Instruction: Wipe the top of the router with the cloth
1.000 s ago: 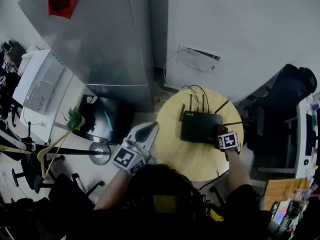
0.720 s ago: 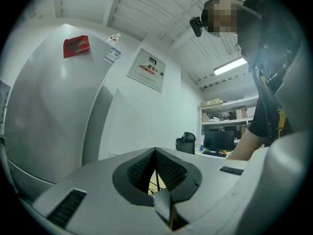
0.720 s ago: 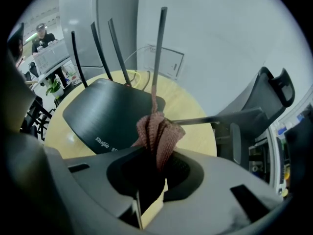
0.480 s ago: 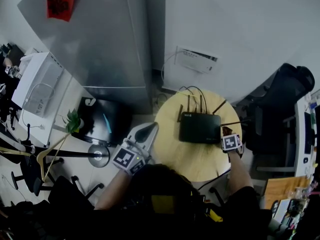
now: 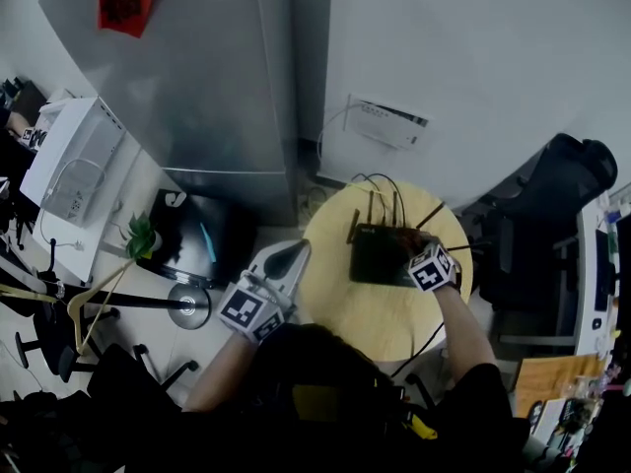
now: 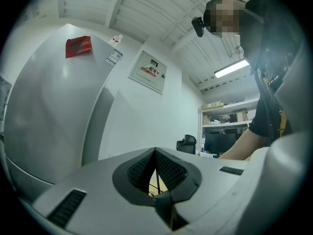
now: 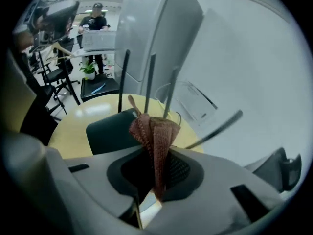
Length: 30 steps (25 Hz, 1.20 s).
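A black router [image 5: 378,255] with several upright antennas [image 7: 149,80] sits at the back of a round wooden table [image 5: 380,318]. My right gripper [image 5: 414,256] hovers over the router's right part, shut on a reddish-brown woven cloth [image 7: 154,133] that sticks up bunched from between the jaws. In the right gripper view the router's top [image 7: 108,130] lies just ahead and to the left of the cloth. My left gripper [image 5: 284,261] is held off the table's left edge, shut with nothing in it, and points at the wall [image 6: 155,153].
Cables [image 5: 380,180] trail off the table behind the router towards a white wall box [image 5: 389,121]. A tall grey cabinet [image 5: 207,77] stands to the left. A black office chair [image 5: 572,180] is at the right. A potted plant [image 5: 144,235] and a black case [image 5: 212,233] sit on the floor.
My right gripper has moved left with the cloth, from the router's right edge to over its top. The left gripper has stayed put.
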Each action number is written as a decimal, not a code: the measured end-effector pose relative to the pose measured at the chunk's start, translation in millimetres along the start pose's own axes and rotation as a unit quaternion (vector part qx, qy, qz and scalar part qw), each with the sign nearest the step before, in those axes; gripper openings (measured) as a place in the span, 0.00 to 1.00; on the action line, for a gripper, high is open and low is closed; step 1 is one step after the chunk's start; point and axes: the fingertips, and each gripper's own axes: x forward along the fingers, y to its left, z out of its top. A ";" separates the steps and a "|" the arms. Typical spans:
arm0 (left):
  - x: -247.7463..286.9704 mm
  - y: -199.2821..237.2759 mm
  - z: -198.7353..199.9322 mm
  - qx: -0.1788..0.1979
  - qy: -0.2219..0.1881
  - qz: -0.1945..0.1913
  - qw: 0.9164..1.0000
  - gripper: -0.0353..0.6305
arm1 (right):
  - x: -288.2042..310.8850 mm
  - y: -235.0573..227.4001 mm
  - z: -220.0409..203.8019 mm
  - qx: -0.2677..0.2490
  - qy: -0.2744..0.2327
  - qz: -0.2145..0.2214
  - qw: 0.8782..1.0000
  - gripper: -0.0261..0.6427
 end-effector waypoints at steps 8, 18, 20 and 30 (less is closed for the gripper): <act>-14.7 16.6 10.9 0.028 -0.029 0.039 0.998 0.04 | 25.7 24.5 56.8 -0.149 0.021 0.012 0.988 0.14; -55.3 36.6 9.3 0.021 -0.029 0.111 0.993 0.04 | 67.2 46.2 84.7 -0.249 0.060 0.029 0.966 0.14; -60.9 37.9 8.3 0.020 -0.029 0.119 0.992 0.04 | 72.6 51.4 81.9 -0.260 0.067 0.029 0.963 0.14; -57.7 35.3 3.0 0.013 -0.026 0.107 0.994 0.04 | 71.2 89.8 63.8 -0.289 0.097 0.062 0.950 0.14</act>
